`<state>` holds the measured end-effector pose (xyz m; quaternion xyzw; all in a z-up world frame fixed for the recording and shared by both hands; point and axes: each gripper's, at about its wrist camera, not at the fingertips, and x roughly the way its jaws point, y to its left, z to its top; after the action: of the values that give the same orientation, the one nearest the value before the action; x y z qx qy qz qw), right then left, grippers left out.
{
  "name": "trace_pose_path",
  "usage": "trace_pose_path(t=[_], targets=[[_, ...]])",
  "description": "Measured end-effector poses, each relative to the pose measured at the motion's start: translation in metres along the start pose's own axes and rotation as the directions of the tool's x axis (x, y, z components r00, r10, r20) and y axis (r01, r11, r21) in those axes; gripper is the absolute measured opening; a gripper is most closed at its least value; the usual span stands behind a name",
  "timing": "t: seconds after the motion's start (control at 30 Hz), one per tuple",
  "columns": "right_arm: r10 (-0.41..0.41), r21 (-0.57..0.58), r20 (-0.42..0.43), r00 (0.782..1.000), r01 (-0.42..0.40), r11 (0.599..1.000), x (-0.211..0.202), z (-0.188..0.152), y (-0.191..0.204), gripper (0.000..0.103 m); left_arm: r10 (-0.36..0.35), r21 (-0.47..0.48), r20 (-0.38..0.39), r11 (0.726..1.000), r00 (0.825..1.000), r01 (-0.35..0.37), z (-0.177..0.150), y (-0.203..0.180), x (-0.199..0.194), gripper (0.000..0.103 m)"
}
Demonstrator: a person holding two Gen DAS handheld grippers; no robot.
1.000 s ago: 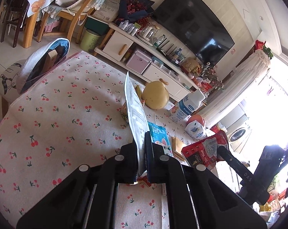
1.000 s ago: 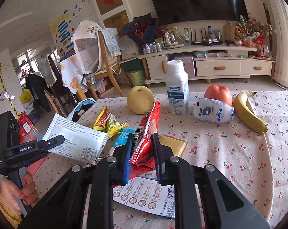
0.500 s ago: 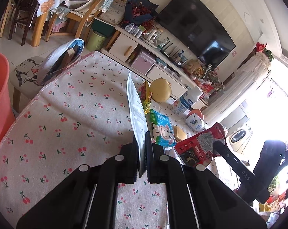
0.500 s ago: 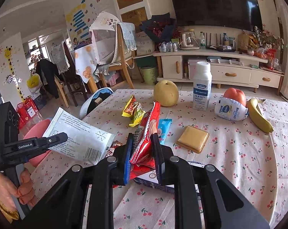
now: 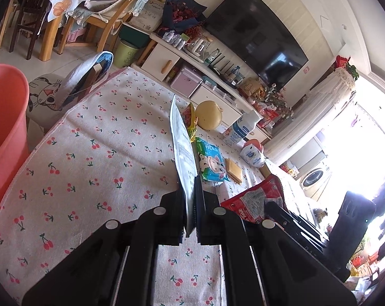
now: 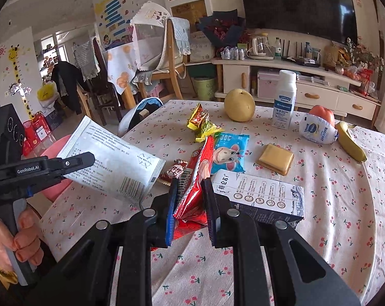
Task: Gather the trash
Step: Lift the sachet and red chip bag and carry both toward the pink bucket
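Note:
My left gripper (image 5: pixel 190 193) is shut on a white printed pouch (image 5: pixel 182 150), seen edge-on above the cherry-print tablecloth (image 5: pixel 95 158); from the right wrist view the same left gripper (image 6: pixel 89 159) holds the white pouch (image 6: pixel 110 158) flat out over the table's left edge. Between the blue pads of my right gripper (image 6: pixel 189 186) a red snack wrapper (image 6: pixel 193 178) is pinched, and this wrapper (image 5: pixel 256 199) shows at the right of the left wrist view. A red plastic bin (image 5: pixel 6 117) stands beside the table at the left; the bin (image 6: pixel 58 153) is partly hidden behind the pouch.
On the table lie a yellow-red wrapper (image 6: pixel 201 125), a blue cartoon packet (image 6: pixel 229 155), a milk carton (image 6: pixel 261 196), a small red wrapper (image 6: pixel 174 172), a yellow square (image 6: pixel 275 159), a pear (image 6: pixel 239 104), a bottle (image 6: pixel 284 99), a banana (image 6: pixel 350 142). A chair (image 5: pixel 72 84) stands at the far edge.
Both grippers have drawn back toward the table's near-left edge, each still holding its wrapper. The red bin has come into view at the left, and the milk carton now lies uncovered.

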<state>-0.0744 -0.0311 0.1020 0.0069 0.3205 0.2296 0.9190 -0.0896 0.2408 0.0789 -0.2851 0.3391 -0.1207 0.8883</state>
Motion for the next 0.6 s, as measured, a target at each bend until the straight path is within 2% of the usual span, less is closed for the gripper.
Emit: trace_pose_path(t=[0.6], targets=[[-0.011, -0.015, -0.019, 1.000, 0.011, 1.000, -0.031, -0.026, 0.037, 0.021, -0.034, 0.036, -0.003, 0.999, 0.999, 0.035, -0.017, -0.003, -0.030, 0.008]])
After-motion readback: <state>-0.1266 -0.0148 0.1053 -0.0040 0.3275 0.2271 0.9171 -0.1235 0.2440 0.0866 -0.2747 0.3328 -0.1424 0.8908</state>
